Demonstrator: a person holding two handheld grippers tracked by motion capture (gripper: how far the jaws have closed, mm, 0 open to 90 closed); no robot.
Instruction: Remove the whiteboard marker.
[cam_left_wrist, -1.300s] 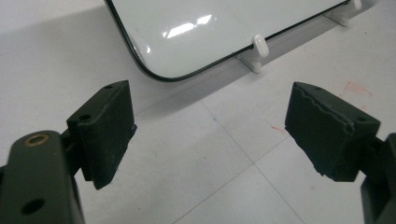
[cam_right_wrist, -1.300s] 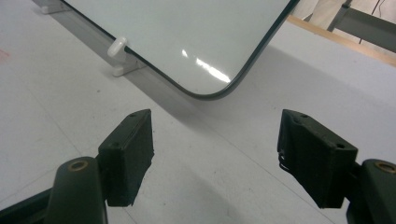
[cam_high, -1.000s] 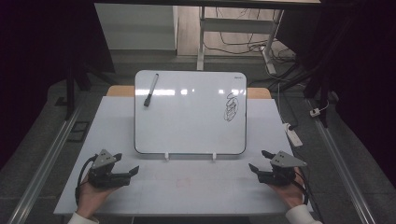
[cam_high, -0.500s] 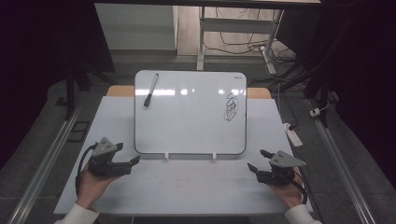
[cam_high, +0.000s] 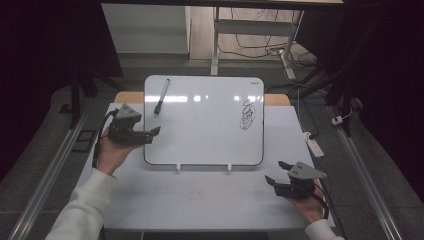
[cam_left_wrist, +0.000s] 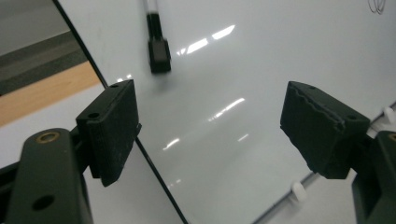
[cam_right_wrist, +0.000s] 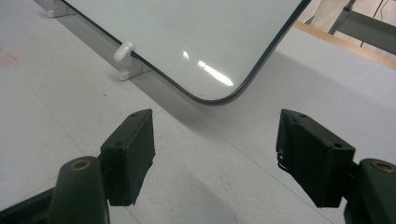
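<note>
The left gripper (cam_high: 152, 132) hangs over the left edge of the whiteboard (cam_high: 205, 130), its jaws spread wide with nothing between them. In the left gripper view the two black pads stand well apart — one over the board's dark left rim, the other over the white surface — and the marker (cam_left_wrist: 158, 44) lies ahead of them, up the board and nearer the left pad's side. Seen from above, the marker (cam_high: 161, 97) rests on the upper left part of the board, tilted, its dark cap end pointing down toward the gripper; the two are near but apart.

The board sits tilted on the table (cam_high: 200, 195), propped at its near edge by two small white clips (cam_high: 178, 167). A black scribble (cam_high: 247, 115) marks its upper right area.

The right gripper (cam_high: 274, 172) rests low on the table near the board's near right corner, held by the right hand (cam_high: 305, 202). Its jaws are spread too, empty, with bare table between the pads; in the right gripper view the board's rounded corner (cam_right_wrist: 224, 98) lies just ahead, and one white clip (cam_right_wrist: 125, 51) stands off to the left.

A white power strip (cam_high: 314, 145) lies beyond the table's right edge.
</note>
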